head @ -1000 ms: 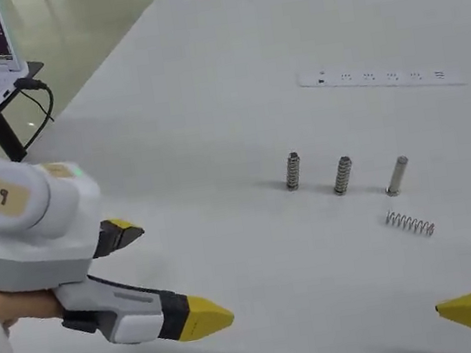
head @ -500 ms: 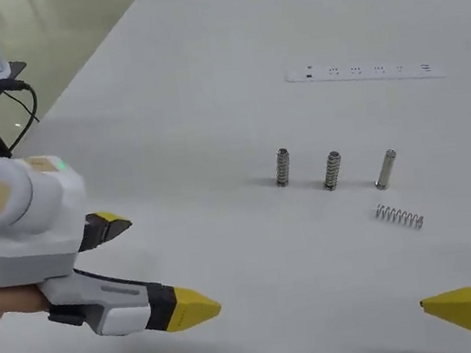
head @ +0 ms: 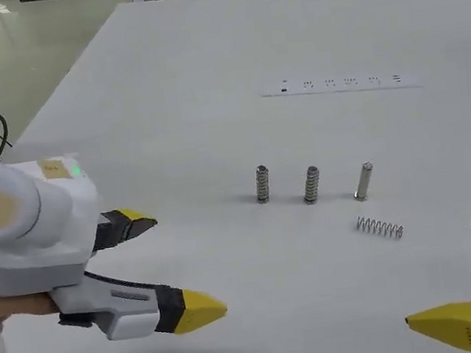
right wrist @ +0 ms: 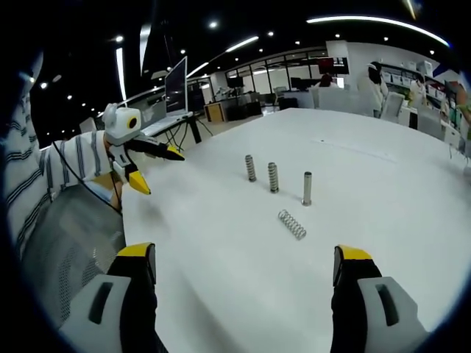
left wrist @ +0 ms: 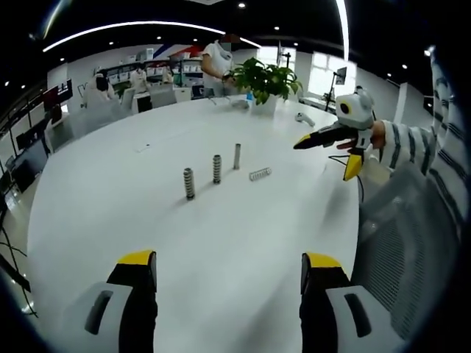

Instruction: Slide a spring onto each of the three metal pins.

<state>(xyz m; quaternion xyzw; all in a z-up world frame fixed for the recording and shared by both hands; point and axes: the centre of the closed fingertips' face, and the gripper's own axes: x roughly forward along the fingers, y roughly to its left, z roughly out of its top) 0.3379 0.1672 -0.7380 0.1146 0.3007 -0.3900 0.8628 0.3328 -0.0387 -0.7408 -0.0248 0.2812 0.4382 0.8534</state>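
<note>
The loose spring (head: 379, 227) lies flat on the worktop (head: 207, 101), its long axis running left to right in the head view, near the upright bare pin (head: 363, 181). The left gripper (head: 188, 264) and right gripper (head: 442, 272) have their fingers spread wide and empty.

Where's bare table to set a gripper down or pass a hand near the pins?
Free: table between left gripper and leftmost pin; the band between the pins and power strip. Crowded: bare pin with loose spring just in front, right gripper close by.
</note>
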